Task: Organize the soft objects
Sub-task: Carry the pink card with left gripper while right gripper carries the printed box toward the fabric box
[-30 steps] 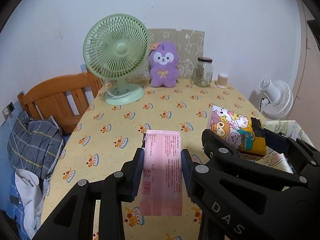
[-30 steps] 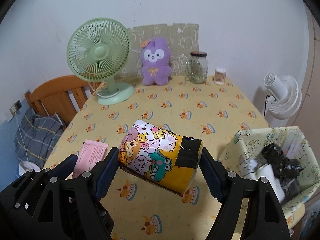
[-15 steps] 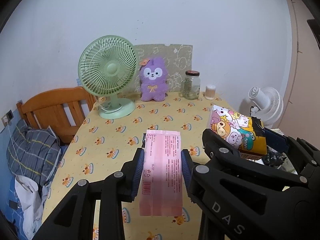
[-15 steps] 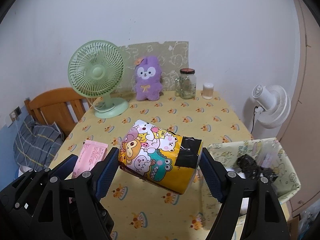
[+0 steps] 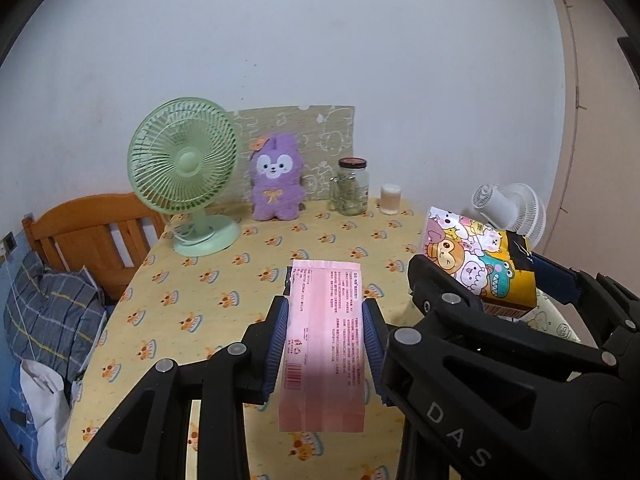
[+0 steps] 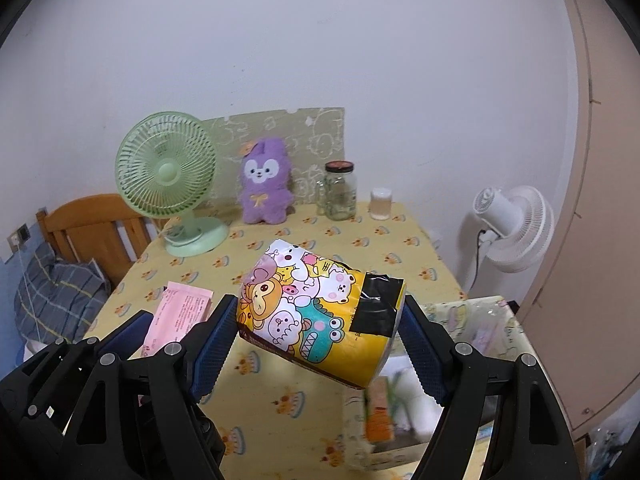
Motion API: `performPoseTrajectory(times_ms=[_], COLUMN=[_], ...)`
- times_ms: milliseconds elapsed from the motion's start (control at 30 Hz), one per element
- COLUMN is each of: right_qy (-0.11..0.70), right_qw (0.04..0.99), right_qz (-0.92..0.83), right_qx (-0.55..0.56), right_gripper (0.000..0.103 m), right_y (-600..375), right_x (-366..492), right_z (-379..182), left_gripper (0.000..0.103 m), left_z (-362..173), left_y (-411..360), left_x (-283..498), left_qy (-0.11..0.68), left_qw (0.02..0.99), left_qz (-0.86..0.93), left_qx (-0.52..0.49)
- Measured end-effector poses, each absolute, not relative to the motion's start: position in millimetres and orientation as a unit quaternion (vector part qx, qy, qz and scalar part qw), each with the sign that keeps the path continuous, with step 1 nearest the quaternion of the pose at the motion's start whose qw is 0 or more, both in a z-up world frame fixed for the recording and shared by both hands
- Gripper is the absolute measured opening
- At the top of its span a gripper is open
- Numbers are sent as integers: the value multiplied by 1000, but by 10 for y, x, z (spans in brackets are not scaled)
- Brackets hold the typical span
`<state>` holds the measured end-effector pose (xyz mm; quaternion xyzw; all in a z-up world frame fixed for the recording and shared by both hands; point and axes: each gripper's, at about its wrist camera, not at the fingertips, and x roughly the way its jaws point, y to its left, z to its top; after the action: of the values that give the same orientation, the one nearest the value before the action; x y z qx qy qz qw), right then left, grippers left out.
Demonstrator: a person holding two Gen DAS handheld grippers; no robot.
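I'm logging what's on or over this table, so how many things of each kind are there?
Soft packs held in grippers: 2, pink pack and cartoon pack
Plush toys: 1, purple bunny
Fans: 1, green fan
Jars: 1, glass jar
Small white containers: 1
Total: 6

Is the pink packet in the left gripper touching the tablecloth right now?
Apart. In the left wrist view the pink packet hangs clamped between the left gripper's jaws, its lower edge clear above the tablecloth, which shows beneath it.
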<state>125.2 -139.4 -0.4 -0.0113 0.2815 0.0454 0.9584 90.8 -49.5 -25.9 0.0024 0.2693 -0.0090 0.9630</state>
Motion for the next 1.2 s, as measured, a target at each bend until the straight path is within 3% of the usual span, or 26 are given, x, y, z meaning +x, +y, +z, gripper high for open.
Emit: performPoseTrajectory(times_ms=[1200], right_qy=[287], right_qw=[958], right_qz=[-22], right_qx=[8], right_gripper=[81], right_y=[-2461], right_x=[1363], right_z=[-149], left_gripper=[38], left_z=[-409], left_y=[-1517], left_x=[1185], left_qy=[282], left_qw=[955], left_qz=[-88], left_qx=[30])
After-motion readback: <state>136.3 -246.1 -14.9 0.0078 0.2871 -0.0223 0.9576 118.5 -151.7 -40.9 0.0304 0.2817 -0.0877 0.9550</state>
